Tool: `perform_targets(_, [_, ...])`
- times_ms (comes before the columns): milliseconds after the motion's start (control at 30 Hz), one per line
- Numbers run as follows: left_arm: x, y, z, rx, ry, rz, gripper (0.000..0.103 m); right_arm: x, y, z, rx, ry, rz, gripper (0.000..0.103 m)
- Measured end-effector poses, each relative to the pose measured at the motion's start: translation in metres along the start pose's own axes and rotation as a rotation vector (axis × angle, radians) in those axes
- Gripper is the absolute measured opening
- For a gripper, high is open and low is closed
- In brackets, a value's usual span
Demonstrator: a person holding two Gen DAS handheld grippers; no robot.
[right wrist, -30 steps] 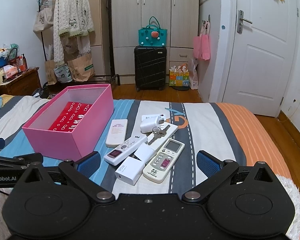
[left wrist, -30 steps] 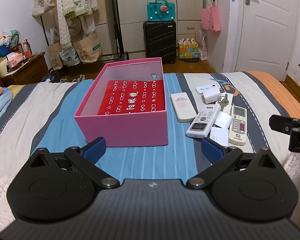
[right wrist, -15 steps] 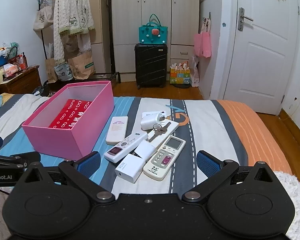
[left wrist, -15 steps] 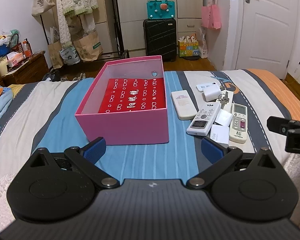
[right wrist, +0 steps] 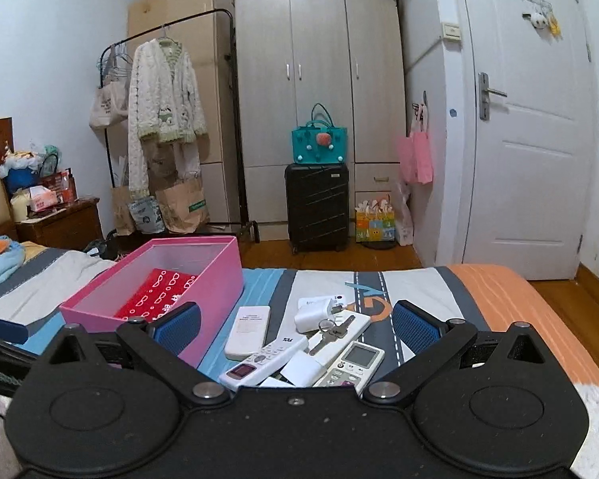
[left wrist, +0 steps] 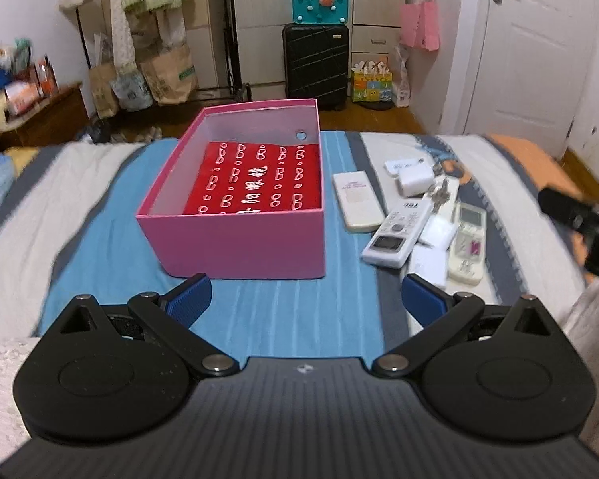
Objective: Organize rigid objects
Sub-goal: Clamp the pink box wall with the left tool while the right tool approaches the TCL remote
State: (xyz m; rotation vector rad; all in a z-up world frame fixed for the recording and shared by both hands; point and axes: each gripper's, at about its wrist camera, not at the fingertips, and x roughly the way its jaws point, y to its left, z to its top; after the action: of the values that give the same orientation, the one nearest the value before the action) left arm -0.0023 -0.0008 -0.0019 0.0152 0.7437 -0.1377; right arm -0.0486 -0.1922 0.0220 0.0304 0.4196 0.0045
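Note:
An open pink box [left wrist: 243,239] [right wrist: 203,291] with a red patterned lining stands on the striped bedspread. To its right lies a cluster: a plain white remote [left wrist: 357,201] [right wrist: 248,331], a TCL remote [left wrist: 397,233] [right wrist: 265,361], a cream remote [left wrist: 468,243] [right wrist: 351,365], a white charger [left wrist: 415,179] [right wrist: 313,313], keys [right wrist: 331,329] and small white blocks [left wrist: 429,265]. My left gripper [left wrist: 305,297] hovers open in front of the box. My right gripper [right wrist: 295,327] is open, low over the near end of the cluster, nothing between its fingers.
Beyond the bed's far edge are a black suitcase [right wrist: 317,205] with a teal bag, a wardrobe, a clothes rack [right wrist: 163,119] and a white door [right wrist: 531,139]. A wooden nightstand [right wrist: 60,223] stands at left. The right gripper's body [left wrist: 579,227] shows at the left view's right edge.
The right gripper has dropped lower and moved forward toward the remotes, its view tilting up. The left gripper shifted slightly. Both stay open.

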Motion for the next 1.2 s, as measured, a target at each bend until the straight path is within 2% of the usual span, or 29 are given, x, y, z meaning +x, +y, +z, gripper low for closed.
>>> perform_targets(67, [-0.002, 0.008, 0.013, -0.020, 0.008, -0.083, 0.103, 0.008, -0.003, 0.012, -0.011, 0.042, 0.020, 0.103])
perform_targets(100, [-0.004, 0.010, 0.021, -0.004, 0.002, -0.100, 0.103, 0.013, -0.004, 0.019, -0.017, 0.057, 0.041, 0.103])
perform_targets(267, [-0.007, 0.013, 0.064, 0.110, -0.032, 0.012, 0.103, 0.049, -0.011, 0.041, 0.041, 0.170, 0.203, 0.103])
perform_targets(433, [0.012, 0.042, 0.114, 0.088, 0.009, -0.024, 0.101, 0.109, -0.017, 0.044, 0.135, 0.376, 0.300, 0.103])
perform_targets(500, [0.027, 0.058, 0.134, 0.068, 0.040, -0.032, 0.100, 0.136, -0.022, 0.038, 0.217, 0.479, 0.344, 0.103])
perform_targets(567, [0.045, 0.071, 0.151, 0.049, 0.069, -0.022, 0.101, 0.163, -0.027, 0.029, 0.312, 0.579, 0.391, 0.099])
perform_targets(600, [0.056, 0.076, 0.159, 0.044, 0.070, -0.027, 0.101, 0.173, -0.028, 0.022, 0.335, 0.614, 0.400, 0.095])
perform_targets(667, [0.078, 0.080, 0.172, 0.037, 0.063, -0.044, 0.102, 0.192, -0.024, 0.013, 0.349, 0.666, 0.383, 0.094])
perform_targets(733, [0.102, 0.080, 0.180, 0.030, 0.097, -0.046, 0.102, 0.213, -0.021, 0.004, 0.364, 0.719, 0.346, 0.091])
perform_targets(800, [0.124, 0.081, 0.185, 0.024, 0.102, 0.010, 0.102, 0.228, -0.020, -0.002, 0.392, 0.752, 0.323, 0.088])
perform_targets(867, [0.137, 0.087, 0.183, -0.002, 0.054, 0.086, 0.102, 0.235, -0.020, -0.006, 0.412, 0.760, 0.308, 0.085])
perform_targets(967, [0.149, 0.102, 0.172, 0.010, -0.004, 0.081, 0.102, 0.239, -0.027, -0.020, 0.505, 0.747, 0.299, 0.080])
perform_targets(1033, [0.163, 0.119, 0.166, -0.019, 0.026, 0.118, 0.102, 0.244, -0.036, -0.033, 0.592, 0.761, 0.307, 0.073])
perform_targets(1100, [0.178, 0.138, 0.161, -0.047, 0.068, 0.167, 0.100, 0.244, -0.036, -0.035, 0.571, 0.752, 0.294, 0.065])
perform_targets(1200, [0.198, 0.172, 0.156, -0.131, 0.137, 0.185, 0.096, 0.245, -0.030, -0.032, 0.537, 0.725, 0.288, 0.062])
